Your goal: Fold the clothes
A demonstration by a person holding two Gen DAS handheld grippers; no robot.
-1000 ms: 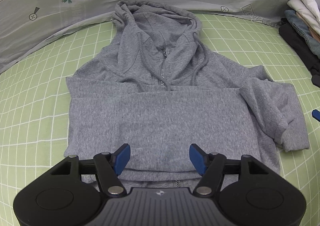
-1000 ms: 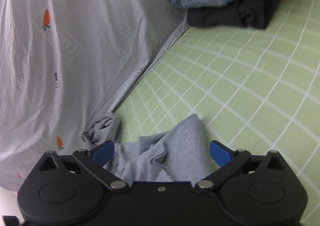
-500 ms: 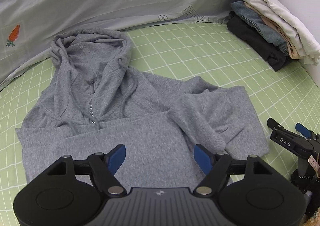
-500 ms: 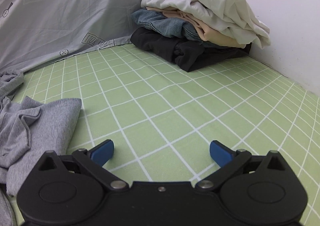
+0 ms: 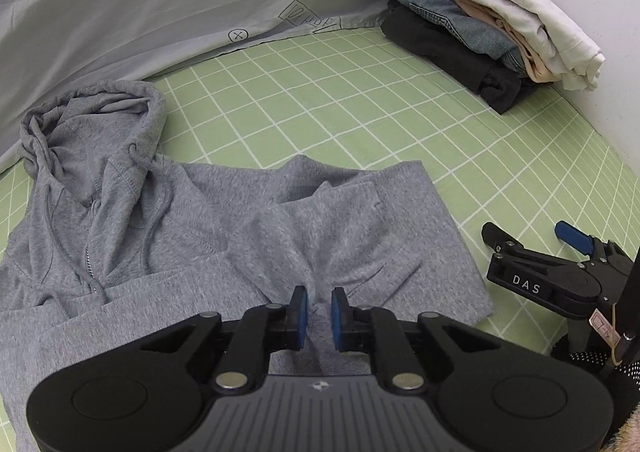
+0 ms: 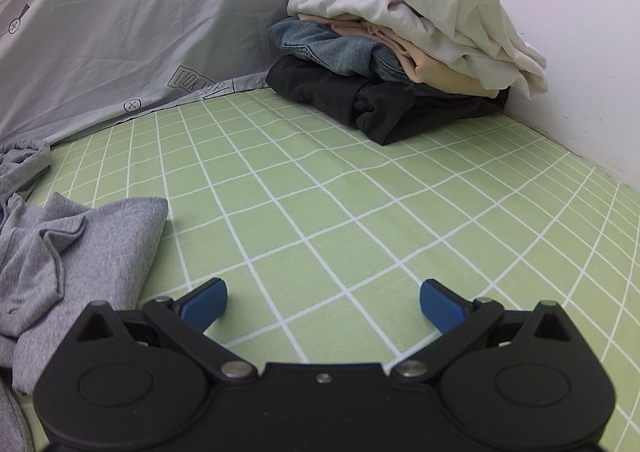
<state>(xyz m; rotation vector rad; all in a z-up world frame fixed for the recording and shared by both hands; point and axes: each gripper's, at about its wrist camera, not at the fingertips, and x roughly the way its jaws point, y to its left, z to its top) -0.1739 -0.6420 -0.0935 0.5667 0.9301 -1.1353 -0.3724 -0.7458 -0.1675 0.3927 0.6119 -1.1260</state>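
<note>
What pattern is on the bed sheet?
Light green sheet with a white grid, clearest in the right wrist view.

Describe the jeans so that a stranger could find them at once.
Look at the corner where the white wall meets the green checked sheet. A pile of folded clothes lies there. The jeans are its only blue denim layer, above the black garment.

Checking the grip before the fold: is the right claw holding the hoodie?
No, the right claw is wide open over bare green sheet, with the hoodie off to its left.

Hoodie [image 5: 168, 236] hem behind gripper body
</note>
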